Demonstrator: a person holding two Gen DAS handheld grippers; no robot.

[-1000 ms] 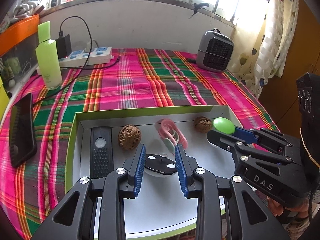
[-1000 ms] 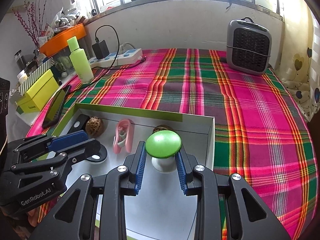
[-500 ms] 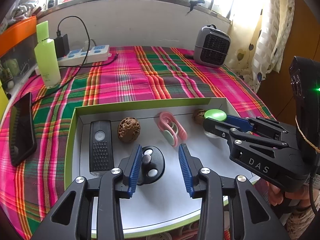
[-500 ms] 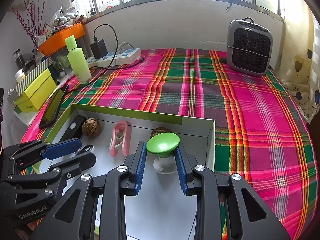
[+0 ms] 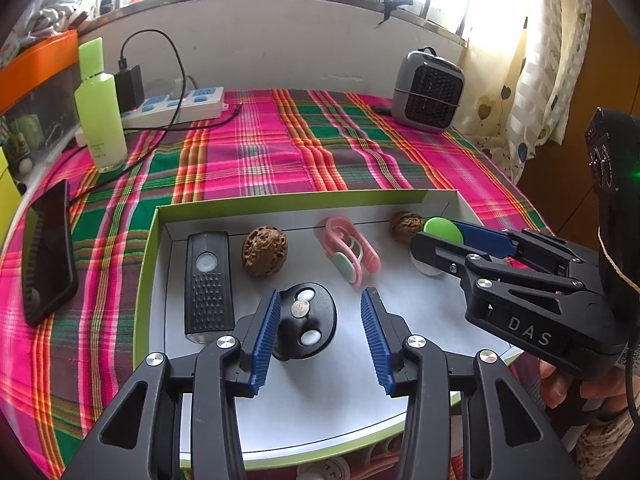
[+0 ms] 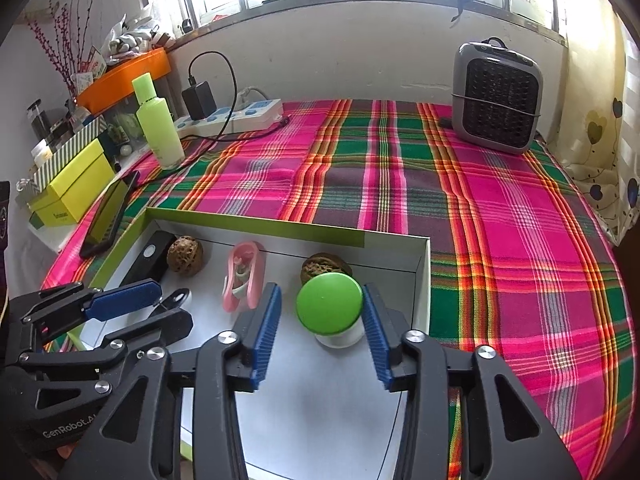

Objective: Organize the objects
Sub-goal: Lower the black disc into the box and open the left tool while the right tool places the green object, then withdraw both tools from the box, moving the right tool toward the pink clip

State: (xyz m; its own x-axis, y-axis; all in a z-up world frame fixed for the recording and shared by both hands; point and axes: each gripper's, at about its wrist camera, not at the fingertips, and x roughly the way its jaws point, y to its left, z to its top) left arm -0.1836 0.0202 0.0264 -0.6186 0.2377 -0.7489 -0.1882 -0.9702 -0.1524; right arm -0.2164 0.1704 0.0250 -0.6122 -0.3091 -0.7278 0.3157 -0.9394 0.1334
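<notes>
A green-rimmed white box point(image 5: 154, 248) holds a black remote point(image 5: 208, 280), a walnut point(image 5: 265, 251), a pink clip point(image 5: 349, 254), a second walnut point(image 5: 406, 222), a black oval key fob point(image 5: 306, 320) and a green-topped white mushroom piece point(image 6: 330, 308). My left gripper point(image 5: 318, 328) is open, with the key fob lying on the box floor beside its left finger. My right gripper point(image 6: 320, 320) is open around the mushroom piece, which stands on the box floor; it also shows in the left wrist view point(image 5: 444, 240).
The box sits on a plaid tablecloth point(image 6: 500, 220). A phone point(image 5: 46, 252) lies left of the box. A green bottle point(image 5: 100, 108), a power strip point(image 5: 176, 106) with charger and a small grey heater point(image 6: 496, 96) stand at the back. A yellow box point(image 6: 72, 196) is far left.
Both grippers have opened and drawn back. The left let go of the key fob and the right let go of the mushroom piece, both now resting in the box.
</notes>
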